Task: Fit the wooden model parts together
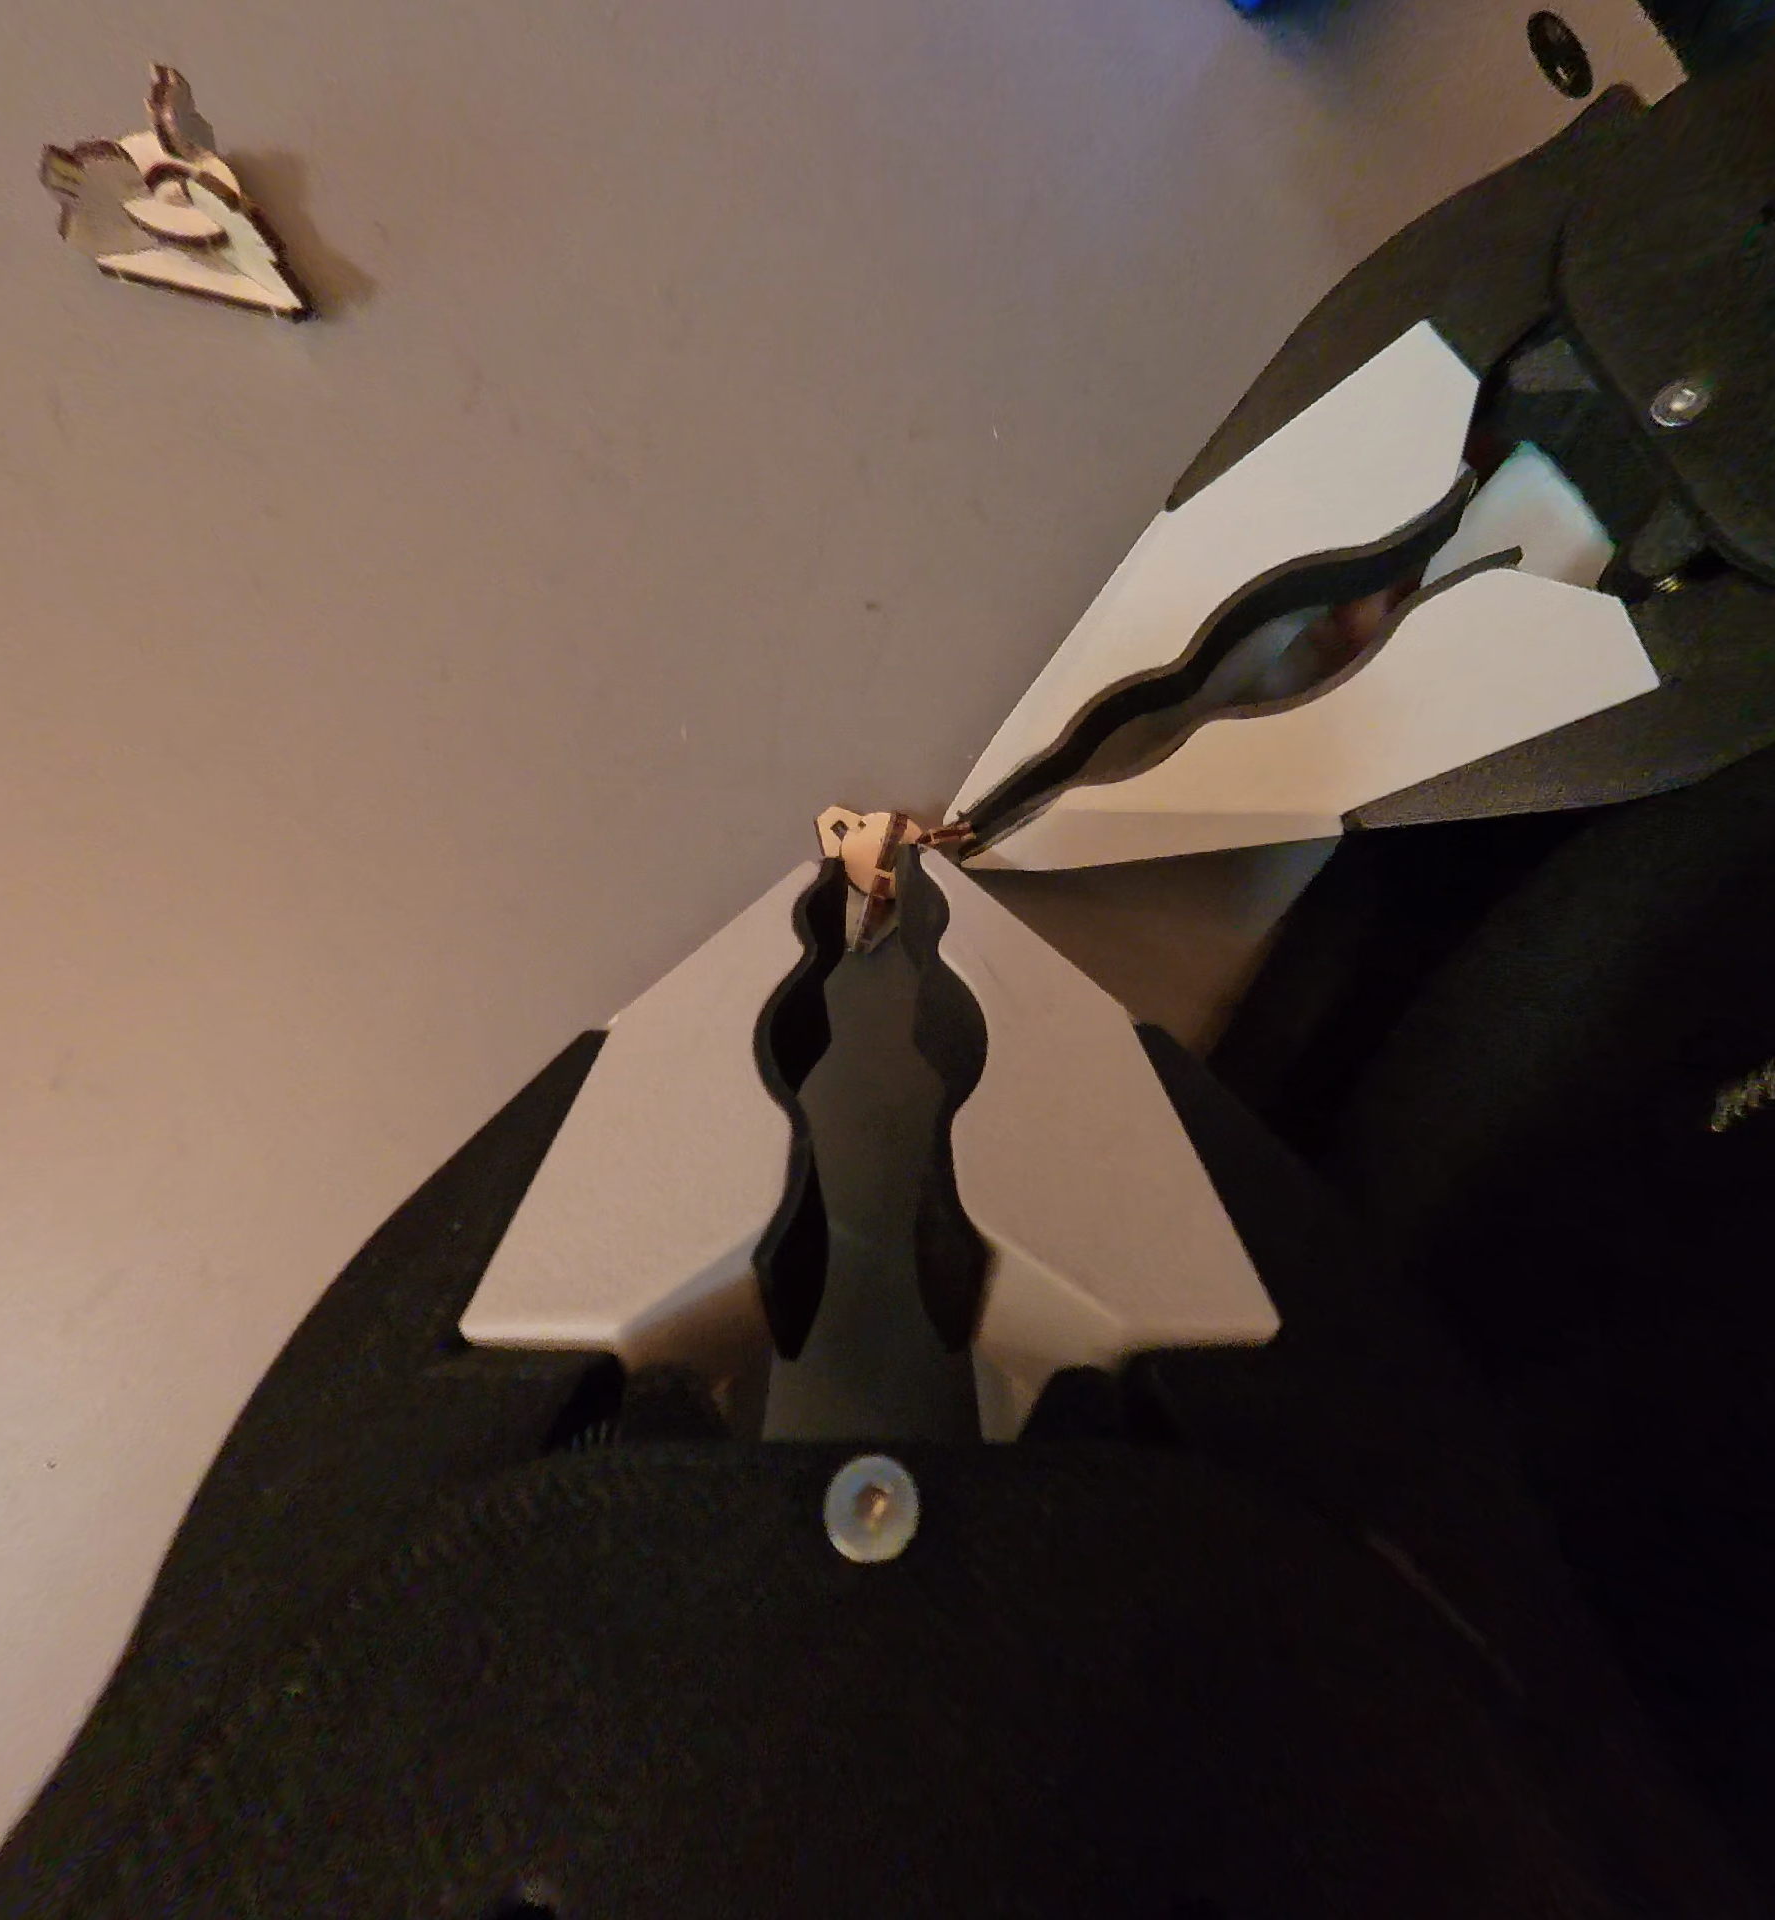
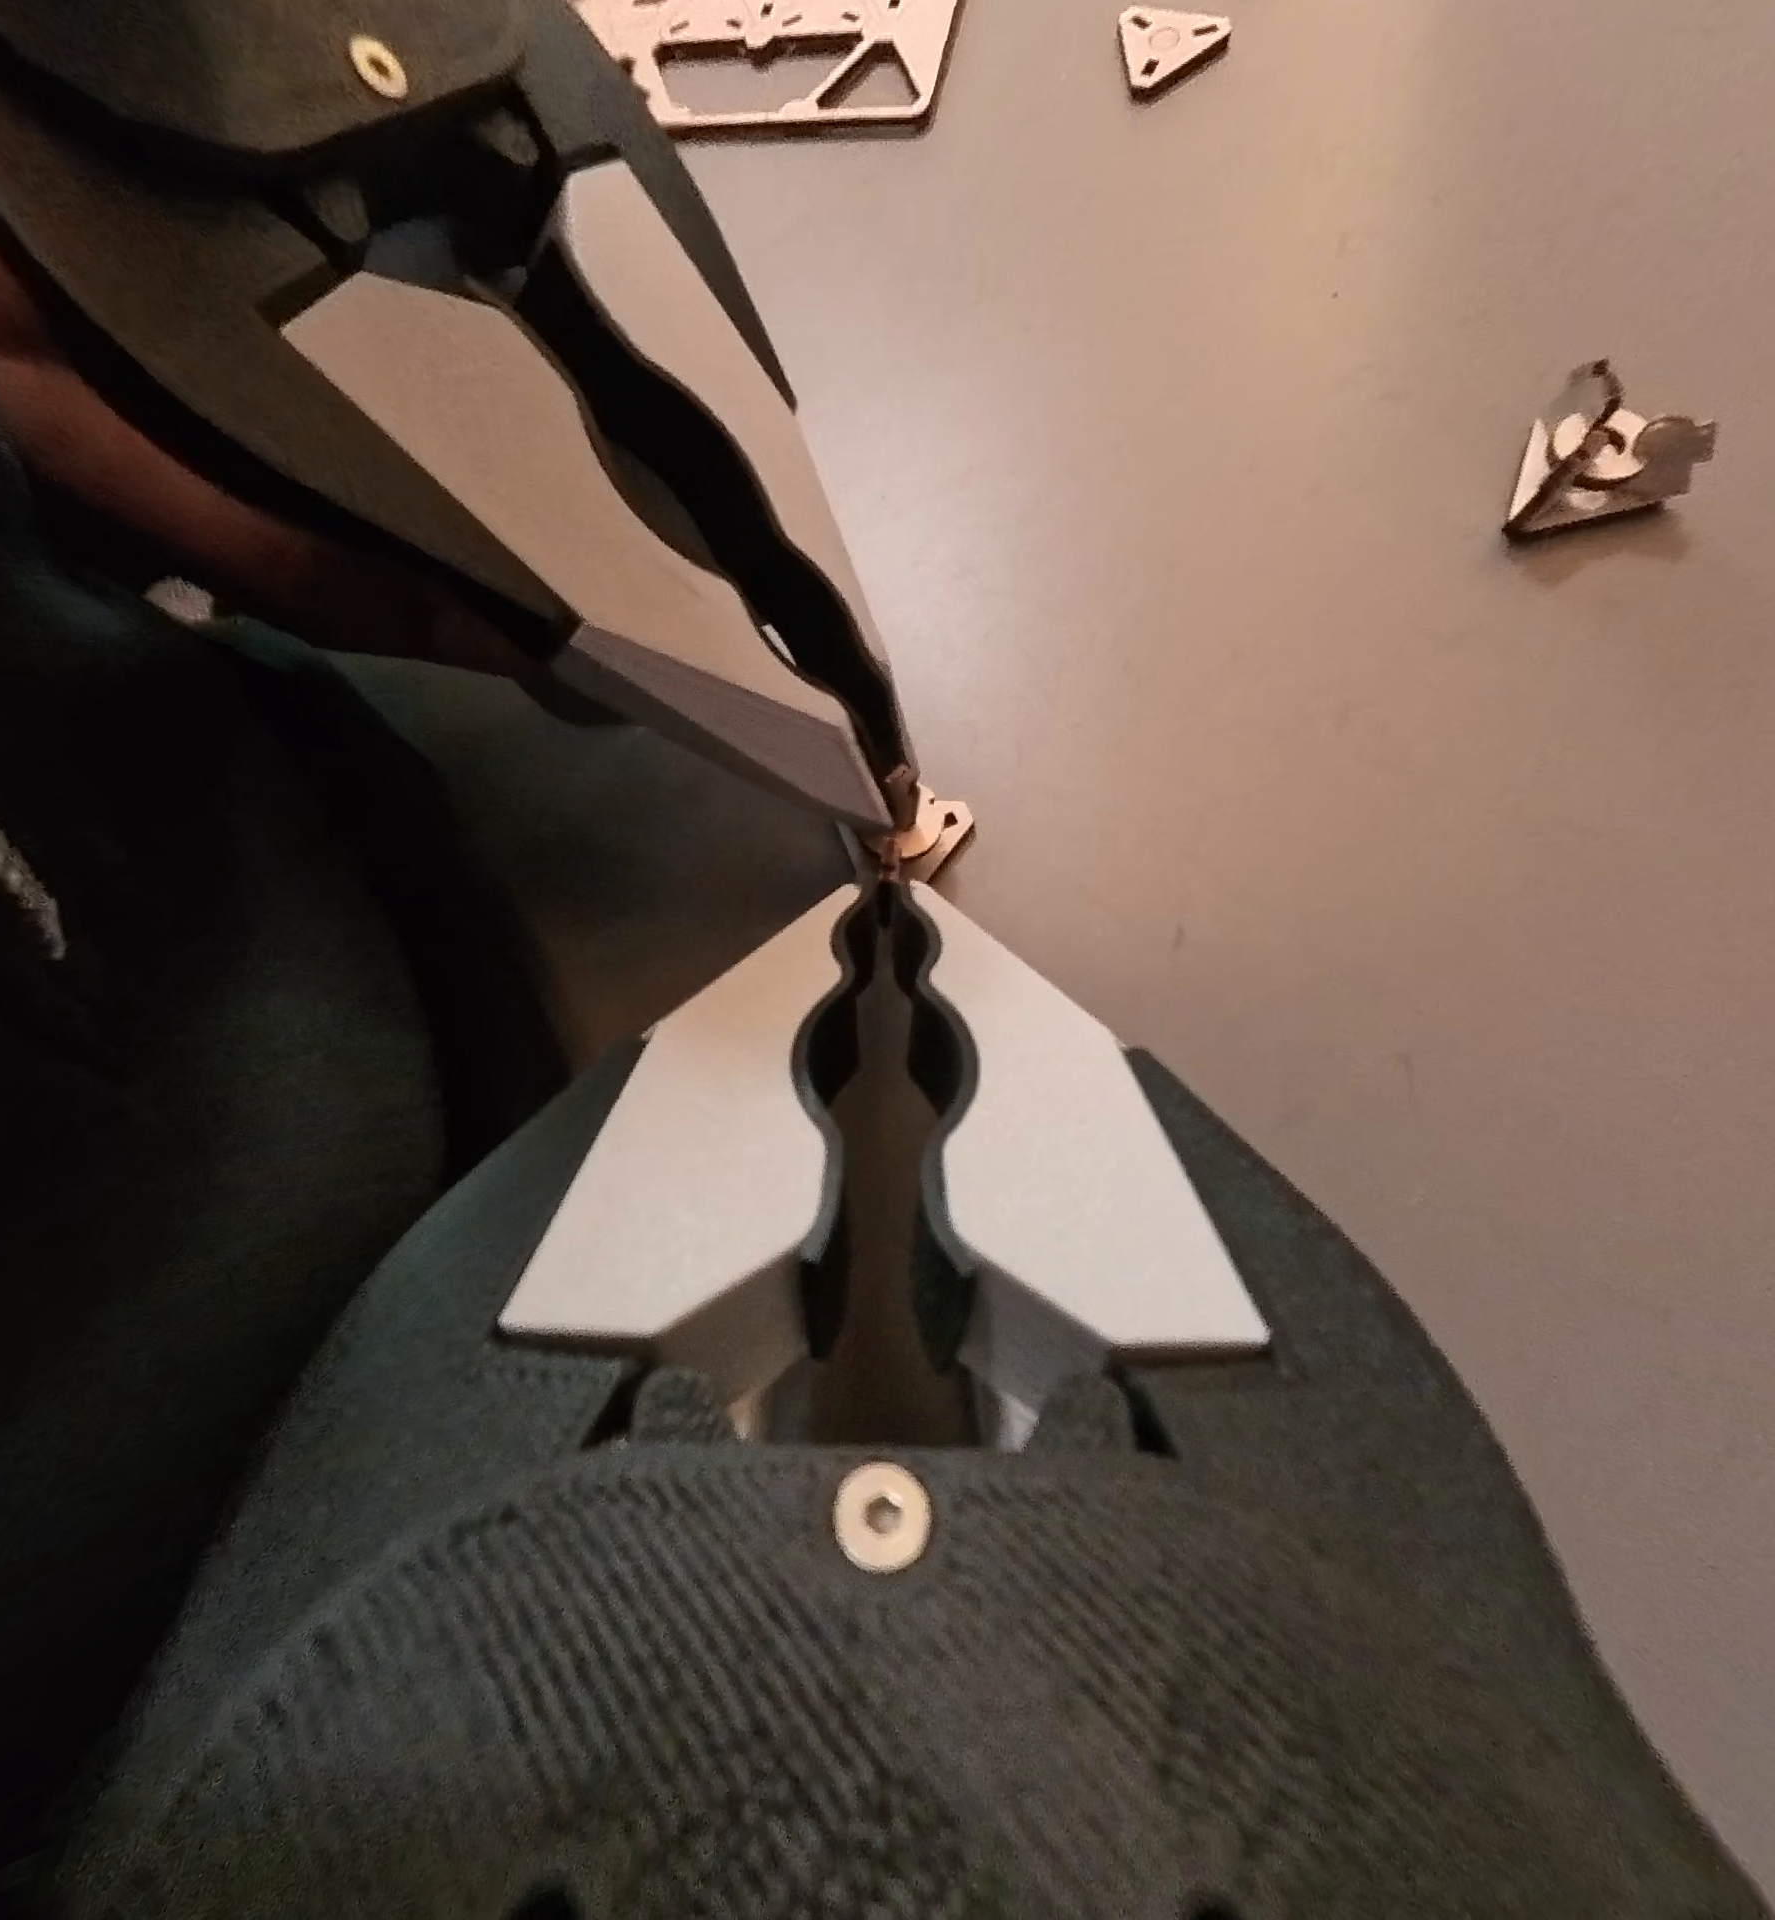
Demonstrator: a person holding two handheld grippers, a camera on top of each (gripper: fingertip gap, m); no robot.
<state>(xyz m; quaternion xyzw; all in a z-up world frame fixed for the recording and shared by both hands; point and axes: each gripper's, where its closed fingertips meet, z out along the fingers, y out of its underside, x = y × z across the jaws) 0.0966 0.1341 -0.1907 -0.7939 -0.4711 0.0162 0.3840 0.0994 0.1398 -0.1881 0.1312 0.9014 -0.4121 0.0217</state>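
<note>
Small wooden assembly [image 1: 867,852] between both hand-held grippers

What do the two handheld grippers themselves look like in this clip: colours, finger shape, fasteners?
Both match: the left gripper and right gripper have black, ridged printed bodies, each with a silver screw at the centre. Their white wedge-shaped fingers taper to a point and carry wavy-edged black pads. No cables show.

Wooden cutout sheet [image 2: 800,62] cropped by top edge, person's hand [image 2: 135,436] blurred, shadowed
</note>
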